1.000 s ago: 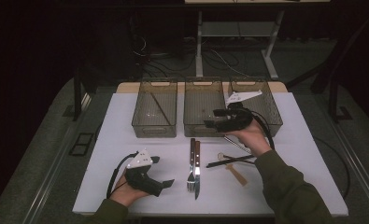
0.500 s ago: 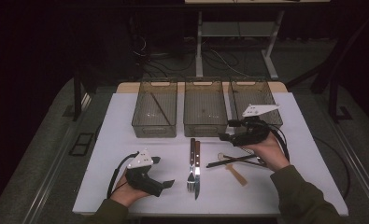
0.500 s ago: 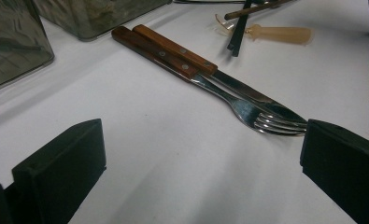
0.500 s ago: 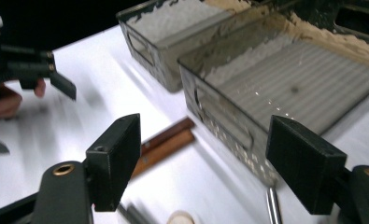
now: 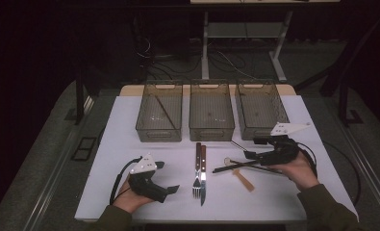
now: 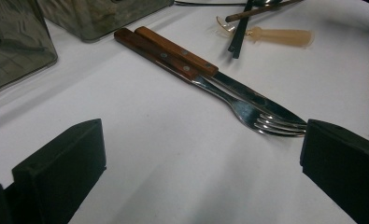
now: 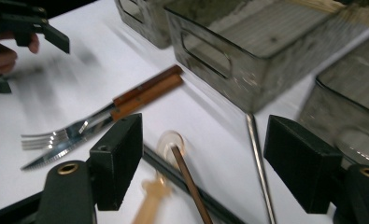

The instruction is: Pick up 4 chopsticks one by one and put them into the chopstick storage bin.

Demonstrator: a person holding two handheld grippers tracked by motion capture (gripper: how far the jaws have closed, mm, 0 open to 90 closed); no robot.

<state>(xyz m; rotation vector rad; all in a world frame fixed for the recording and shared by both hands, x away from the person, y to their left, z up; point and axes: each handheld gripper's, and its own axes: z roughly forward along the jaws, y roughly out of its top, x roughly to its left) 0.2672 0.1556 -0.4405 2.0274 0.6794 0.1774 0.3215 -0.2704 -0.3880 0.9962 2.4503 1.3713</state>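
Right gripper (image 5: 249,153) sits at the right side of the white table (image 5: 130,144), low over a loose cluster of utensils; its jaws stand wide apart with nothing clamped between them. In the right gripper view, a brown chopstick (image 7: 189,182), a dark chopstick (image 7: 173,175), a pale plastic spoon (image 7: 161,184) and a thin metal rod (image 7: 258,163) lie on the table between and beyond the pads, none of them touched. Left gripper (image 5: 171,190) rests at the near left edge, jaws also wide and empty. A wooden-handled fork (image 5: 197,168) and knife (image 5: 203,171) lie side by side, touching, at the table's centre. Three clear bins (image 5: 211,131) stand in a row on the far side.
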